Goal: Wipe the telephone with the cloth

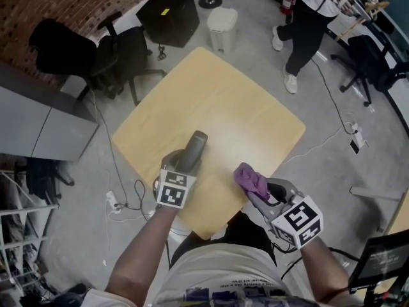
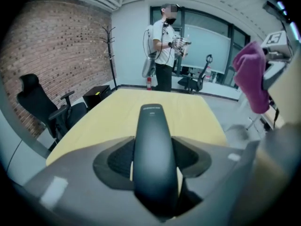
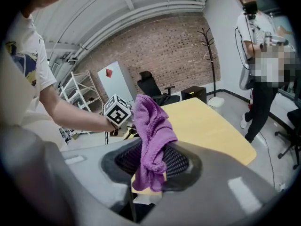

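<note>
Dark handset [image 2: 154, 154] clamped, pointing fwd; purple cloth [image 3: 151, 140] bunched.

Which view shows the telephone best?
The left gripper view: the telephone runs lengthwise down the centre, gripped by the left tool. The head view shows only its top end past the marker cube. The right gripper view shows the cloth, not the telephone.

Pale wooden table [image 1: 217, 101] (rounded corners) stands on floor [image 1: 345, 190].

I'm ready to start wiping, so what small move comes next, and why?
Probably swing the right gripper leftward until its purple cloth meets the telephone handset; the left gripper grips the handset above the table, and cloth and handset are apart.
</note>
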`<state>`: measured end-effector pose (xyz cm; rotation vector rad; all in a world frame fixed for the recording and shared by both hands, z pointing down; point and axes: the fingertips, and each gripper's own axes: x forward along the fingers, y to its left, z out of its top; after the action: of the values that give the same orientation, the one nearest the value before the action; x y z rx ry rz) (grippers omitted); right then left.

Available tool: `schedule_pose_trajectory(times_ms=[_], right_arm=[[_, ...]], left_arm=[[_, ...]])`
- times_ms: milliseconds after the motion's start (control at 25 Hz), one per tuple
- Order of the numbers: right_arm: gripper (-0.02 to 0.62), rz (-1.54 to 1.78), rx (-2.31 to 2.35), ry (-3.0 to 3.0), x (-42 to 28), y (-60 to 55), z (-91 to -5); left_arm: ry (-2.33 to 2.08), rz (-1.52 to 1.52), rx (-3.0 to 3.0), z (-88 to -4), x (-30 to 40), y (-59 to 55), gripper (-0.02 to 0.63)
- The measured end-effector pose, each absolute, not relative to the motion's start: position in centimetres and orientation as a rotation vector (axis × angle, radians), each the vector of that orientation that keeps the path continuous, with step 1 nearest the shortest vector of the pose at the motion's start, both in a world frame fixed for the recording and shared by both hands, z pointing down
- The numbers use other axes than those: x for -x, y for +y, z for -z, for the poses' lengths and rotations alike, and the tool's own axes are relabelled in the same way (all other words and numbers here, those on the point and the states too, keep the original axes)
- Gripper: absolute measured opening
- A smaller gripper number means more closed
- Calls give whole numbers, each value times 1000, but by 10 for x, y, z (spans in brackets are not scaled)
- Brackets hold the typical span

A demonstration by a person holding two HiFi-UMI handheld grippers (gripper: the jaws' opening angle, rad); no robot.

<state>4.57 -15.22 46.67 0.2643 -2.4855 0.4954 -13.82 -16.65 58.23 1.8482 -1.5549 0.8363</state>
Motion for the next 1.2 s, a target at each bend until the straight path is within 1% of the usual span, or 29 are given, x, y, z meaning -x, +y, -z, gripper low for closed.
schedule_pose_trajectory(times_ms=[320,680,880,1040,1200], right_arm=[[114,-355,-270,-2553,-13,-147,-424],[114,-108,-26,-2583,64,-84,-368],[114,-54,65,-2540,97,-50,-370],[114,-47,56,-2488,106,-39,-375],[114,-45,-10,-2476,106,-39,-377]], left_arm=[[-1557,-774,-2089,-506,117,-141,256],[-1473,-834,-2291,-469,92,-96,258],[-1462,-906,-2374,-459,93,-77,258],[-1461,-984,-2435,-452,100,-61,256],[-1456,-994,-2471,-451,104,-49,256]])
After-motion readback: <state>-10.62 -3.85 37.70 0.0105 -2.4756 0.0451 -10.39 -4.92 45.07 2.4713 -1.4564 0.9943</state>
